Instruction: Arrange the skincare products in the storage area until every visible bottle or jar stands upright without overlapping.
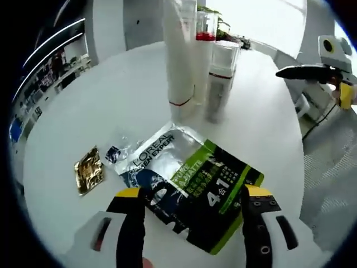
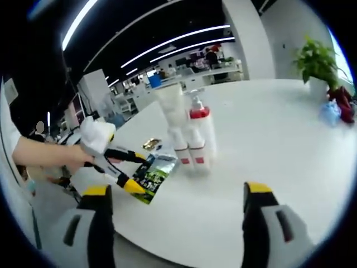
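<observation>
A tall white tube (image 1: 179, 56) with a red band stands cap-down on the round white table (image 1: 83, 106), beside a clear red-collared pump bottle (image 1: 207, 44) and a shorter white bottle (image 1: 222, 78). A flat black, green and silver L'Oreal sachet (image 1: 192, 178) lies in front of them. My left gripper (image 1: 193, 192) is open, its yellow-tipped jaws on either side of the sachet's near end. A gold sachet (image 1: 89, 170) and a small clear one (image 1: 114, 153) lie to the left. My right gripper (image 2: 178, 192) stands open over the table edge, facing the bottles (image 2: 189, 131), the sachet (image 2: 153, 173) and the left gripper (image 2: 129, 170).
A potted plant (image 2: 315, 58) and small coloured items (image 2: 334, 109) sit on the far side of the table (image 2: 268, 134). A person's hand and sleeve (image 2: 44, 153) hold the left gripper. The right gripper's black finger (image 1: 304, 72) reaches in over the table's right edge. Office desks stand beyond.
</observation>
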